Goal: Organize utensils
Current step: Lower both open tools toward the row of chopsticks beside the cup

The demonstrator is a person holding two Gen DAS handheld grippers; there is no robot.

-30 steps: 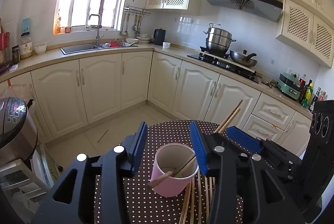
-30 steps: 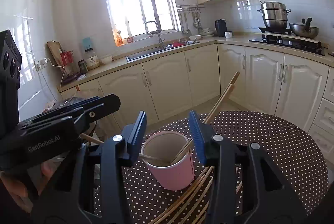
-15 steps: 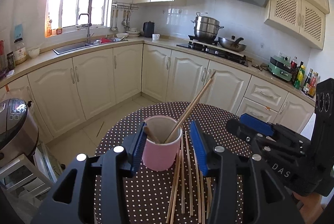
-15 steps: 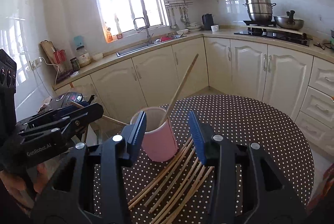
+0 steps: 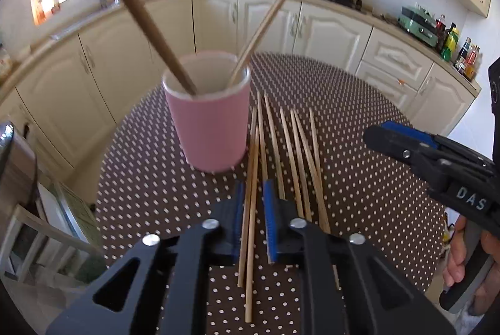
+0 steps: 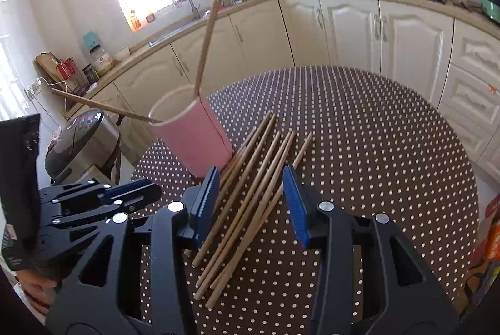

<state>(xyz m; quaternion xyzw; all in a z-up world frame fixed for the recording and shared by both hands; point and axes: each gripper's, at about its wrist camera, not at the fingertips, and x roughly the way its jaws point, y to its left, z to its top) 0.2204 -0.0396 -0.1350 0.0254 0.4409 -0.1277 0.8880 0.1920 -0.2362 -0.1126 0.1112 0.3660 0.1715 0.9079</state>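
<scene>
A pink cup (image 5: 209, 129) (image 6: 193, 141) stands on the dotted round table (image 5: 359, 116) with a dark chopstick (image 5: 140, 13) and a light chopstick (image 5: 268, 13) leaning in it. Several loose chopsticks (image 5: 297, 154) (image 6: 250, 200) lie in a fan beside it. My left gripper (image 5: 251, 188) is low over the table and its jaws are closing around two chopsticks (image 5: 250, 210), a thin gap still showing at the right pad. My right gripper (image 6: 250, 175) hangs open above the fan with nothing gripped. It also shows at the right of the left wrist view (image 5: 403, 138).
A rice cooker (image 6: 78, 141) sits on a stand left of the table. Cream cabinets (image 6: 406, 32) run behind it. A hand (image 5: 462, 257) grips the right tool's handle. The left tool's body (image 6: 93, 200) lies close to the right gripper's left side.
Both grippers have come down and tipped toward the table. The left jaws have narrowed from wide apart to close around two chopsticks. The cup now lies farther ahead of both.
</scene>
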